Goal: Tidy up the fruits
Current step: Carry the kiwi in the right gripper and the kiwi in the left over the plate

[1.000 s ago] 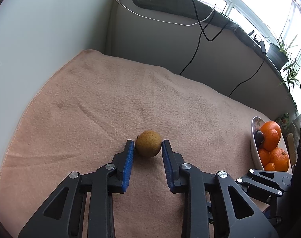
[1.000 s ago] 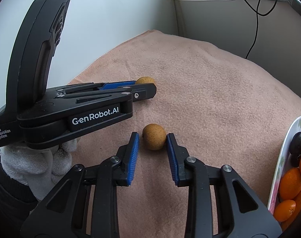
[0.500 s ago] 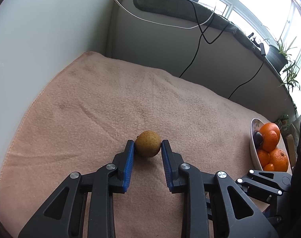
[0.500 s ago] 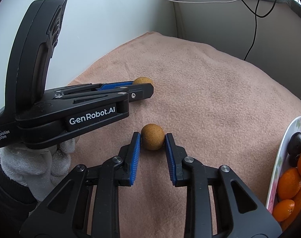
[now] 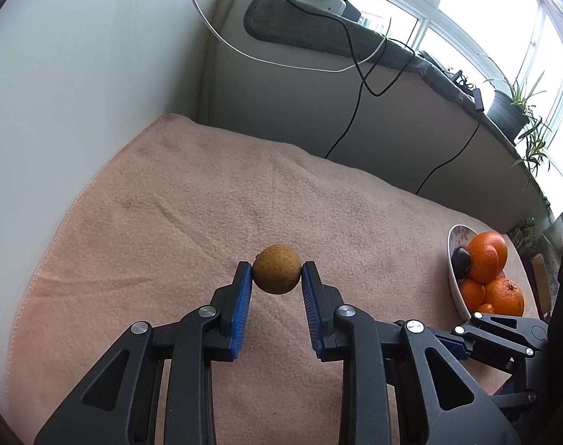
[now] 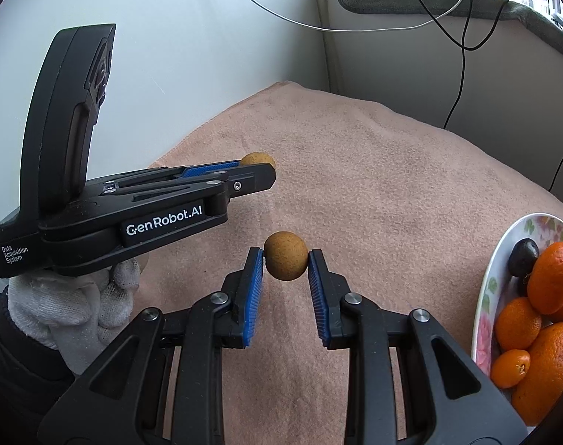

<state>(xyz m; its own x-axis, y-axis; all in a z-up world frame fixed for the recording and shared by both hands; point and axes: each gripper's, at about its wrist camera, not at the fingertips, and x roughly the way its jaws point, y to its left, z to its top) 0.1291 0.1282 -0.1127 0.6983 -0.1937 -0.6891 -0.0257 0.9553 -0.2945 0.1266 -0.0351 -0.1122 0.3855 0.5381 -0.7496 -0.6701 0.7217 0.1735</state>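
Observation:
Each gripper holds a small round brown fruit a little above the pink towel. My left gripper (image 5: 277,277) is shut on one brown fruit (image 5: 277,269), pinched between its blue pads. My right gripper (image 6: 285,265) is shut on a second brown fruit (image 6: 285,256). In the right wrist view the left gripper (image 6: 261,170) reaches in from the left, its fruit (image 6: 257,158) peeking over the fingers. A flowered white bowl (image 6: 490,289) at the right holds several oranges (image 6: 552,278) and a dark plum (image 6: 523,256); the same bowl (image 5: 452,278) shows in the left wrist view.
The pink towel (image 5: 207,204) covers the table up to a white wall on the left and a grey ledge behind. Black and white cables (image 5: 359,85) hang over the ledge. A white-gloved hand (image 6: 77,304) holds the left gripper. Potted plants (image 5: 515,111) stand on the sill.
Both grippers have risen slightly with their fruits, lifting them off the towel. The right jaws closed fully onto their fruit.

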